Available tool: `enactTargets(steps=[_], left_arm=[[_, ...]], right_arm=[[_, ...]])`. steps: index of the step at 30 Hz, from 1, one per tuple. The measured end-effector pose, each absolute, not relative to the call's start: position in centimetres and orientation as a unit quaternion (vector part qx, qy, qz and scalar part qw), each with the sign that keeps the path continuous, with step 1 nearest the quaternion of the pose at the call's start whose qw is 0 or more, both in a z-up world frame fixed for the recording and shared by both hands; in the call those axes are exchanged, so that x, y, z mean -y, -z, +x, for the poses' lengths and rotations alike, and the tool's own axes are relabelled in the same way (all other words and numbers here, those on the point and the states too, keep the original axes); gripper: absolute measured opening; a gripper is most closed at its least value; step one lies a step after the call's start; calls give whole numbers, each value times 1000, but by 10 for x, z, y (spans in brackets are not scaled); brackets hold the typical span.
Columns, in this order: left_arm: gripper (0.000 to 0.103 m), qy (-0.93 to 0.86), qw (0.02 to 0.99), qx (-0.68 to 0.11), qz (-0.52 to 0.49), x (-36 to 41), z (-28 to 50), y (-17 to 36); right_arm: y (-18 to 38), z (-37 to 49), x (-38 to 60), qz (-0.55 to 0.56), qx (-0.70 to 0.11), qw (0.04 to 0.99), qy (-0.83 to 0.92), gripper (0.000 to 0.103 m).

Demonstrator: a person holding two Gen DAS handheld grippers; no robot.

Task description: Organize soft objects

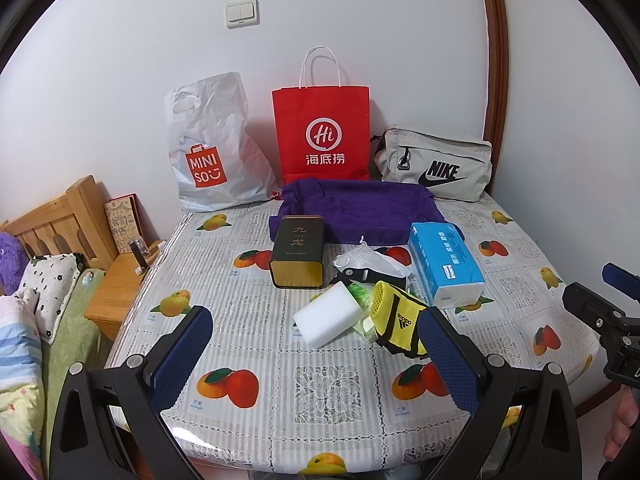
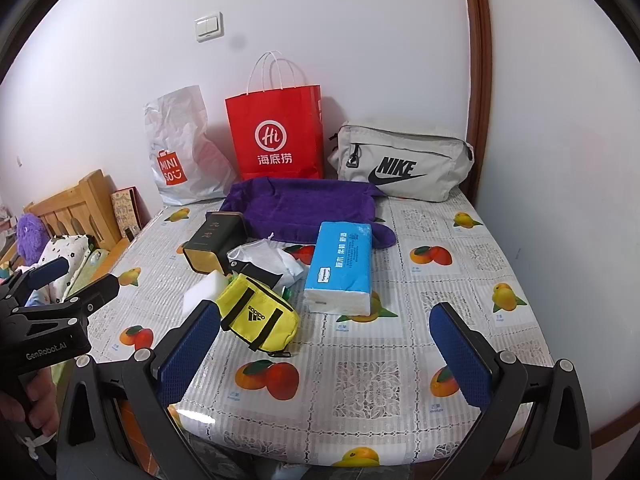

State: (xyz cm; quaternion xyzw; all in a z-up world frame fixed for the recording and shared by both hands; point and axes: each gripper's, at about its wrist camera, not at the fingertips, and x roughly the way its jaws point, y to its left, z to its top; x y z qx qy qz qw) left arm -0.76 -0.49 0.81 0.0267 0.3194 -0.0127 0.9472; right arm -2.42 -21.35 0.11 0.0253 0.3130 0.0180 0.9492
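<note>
Your soft stuff sits in a heap mid-frame on the fruit-print table (image 1: pixel 248 312): a yellow pouch (image 1: pixel 396 322) leaning on a white sponge block (image 1: pixel 328 314), with a white mesh bag (image 1: pixel 368 258) just behind them and something green poking out between. A blue tissue pack (image 1: pixel 446 266) lies just right of the heap, and a purple towel (image 1: pixel 352 208) is spread behind it, with a dark tin (image 1: pixel 298 254) lying in front of its left end. Along the wall in the upper half: white plastic bag (image 1: pixel 208 148), red paper bag (image 1: pixel 322 132), grey waist bag (image 1: pixel 436 164).

Your left gripper (image 1: pixel 316 354) is spread wide, nothing in it, low in its frame with its right finger just in front of the pouch. Your right gripper (image 2: pixel 324 350) is also wide open and empty, over bare cloth at the bottom, its left finger right by the pouch.
</note>
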Motion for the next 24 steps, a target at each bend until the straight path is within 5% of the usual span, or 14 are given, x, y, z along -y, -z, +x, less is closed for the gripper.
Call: enactTargets(steps=[24], left_arm=[[103,12,946,-323,28,6,-9,-7]], right_arm=[[-3,-24,211,24,-314,949,-21,103]])
